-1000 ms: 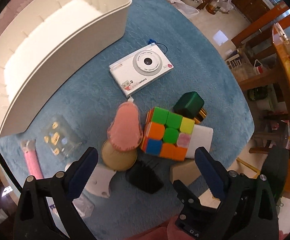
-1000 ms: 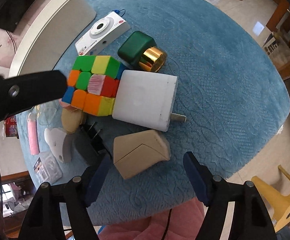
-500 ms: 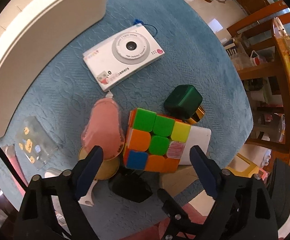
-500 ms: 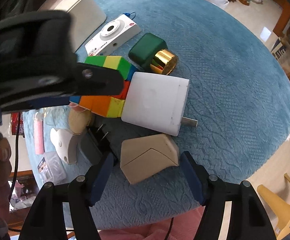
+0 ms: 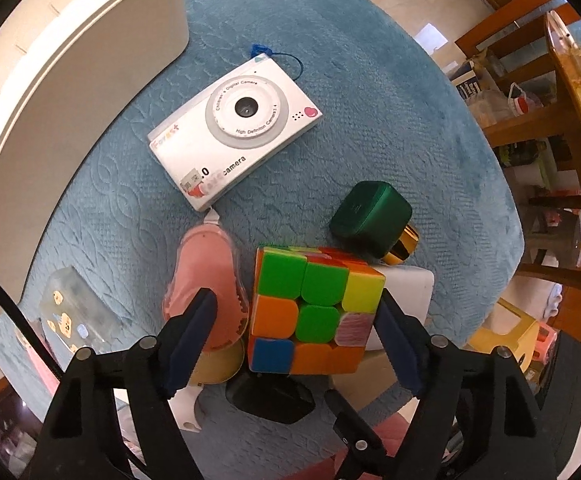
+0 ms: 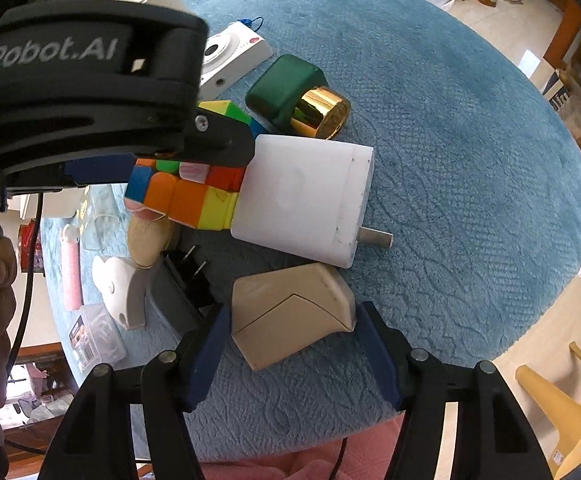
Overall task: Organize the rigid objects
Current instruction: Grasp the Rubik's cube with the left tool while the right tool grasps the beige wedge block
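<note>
A multicoloured puzzle cube [image 5: 314, 312] lies on the blue mat [image 5: 370, 100], and my left gripper [image 5: 297, 296] points straight down over it. The jaws are closing with the cube between them. The right pad sits at the cube's edge, while the left pad stands apart beside a pink scalloped piece [image 5: 206, 276]. In the right wrist view one of the left gripper's fingers [image 6: 222, 140] covers the cube [image 6: 182, 196]. My right gripper [image 6: 293, 308] is closing around a beige wedge-shaped block [image 6: 290, 316], with its pads just off both sides.
A white charger block [image 6: 302, 192] touches the cube. Also around it are a green box with a gold cap [image 5: 370, 216], a white toy camera [image 5: 234, 128], a black plug [image 5: 270, 396] and a sticker box [image 5: 74, 312]. A white bin [image 5: 70, 80] stands far left. The mat's edge is near the right gripper.
My left gripper came down over the cube and its jaws narrowed around it. The right jaws narrowed onto the beige block, which has not moved.
</note>
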### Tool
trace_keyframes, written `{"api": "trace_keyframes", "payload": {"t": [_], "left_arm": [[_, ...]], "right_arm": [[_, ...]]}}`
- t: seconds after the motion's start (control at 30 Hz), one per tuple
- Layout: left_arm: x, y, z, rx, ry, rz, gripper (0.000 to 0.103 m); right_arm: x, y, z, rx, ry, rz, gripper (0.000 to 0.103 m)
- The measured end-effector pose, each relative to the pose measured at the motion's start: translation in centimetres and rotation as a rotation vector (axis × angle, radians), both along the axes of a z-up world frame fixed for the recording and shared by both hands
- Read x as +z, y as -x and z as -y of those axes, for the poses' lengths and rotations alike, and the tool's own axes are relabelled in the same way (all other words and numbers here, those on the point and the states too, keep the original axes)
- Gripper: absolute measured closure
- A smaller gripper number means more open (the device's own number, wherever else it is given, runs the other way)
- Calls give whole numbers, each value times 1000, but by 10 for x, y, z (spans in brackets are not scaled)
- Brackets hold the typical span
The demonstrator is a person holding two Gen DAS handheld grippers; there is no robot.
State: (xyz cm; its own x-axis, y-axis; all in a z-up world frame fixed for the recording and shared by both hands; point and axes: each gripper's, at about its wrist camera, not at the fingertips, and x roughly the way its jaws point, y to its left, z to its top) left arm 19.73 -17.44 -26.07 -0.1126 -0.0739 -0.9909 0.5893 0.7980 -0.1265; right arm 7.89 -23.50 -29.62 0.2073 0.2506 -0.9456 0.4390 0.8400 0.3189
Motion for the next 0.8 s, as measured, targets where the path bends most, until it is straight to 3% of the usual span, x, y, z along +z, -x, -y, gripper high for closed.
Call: {"api": "trace_keyframes", "payload": {"t": [0.03,0.1,0.4,0.8], "left_arm": [[-2,2,6,0,0,1,25],[-3,3,7,0,24,-25,39],[-4,3,4,36,29,-50,40],[18,9,-41,146,52,-66,41]], "right_arm": [[0,1,0,-1,-2,1,38],[0,-4,-1,-3,-7,0,38],[1,-7,0,11,-11,-9,38],[15,0,-9,55,-11,0,38]]}}
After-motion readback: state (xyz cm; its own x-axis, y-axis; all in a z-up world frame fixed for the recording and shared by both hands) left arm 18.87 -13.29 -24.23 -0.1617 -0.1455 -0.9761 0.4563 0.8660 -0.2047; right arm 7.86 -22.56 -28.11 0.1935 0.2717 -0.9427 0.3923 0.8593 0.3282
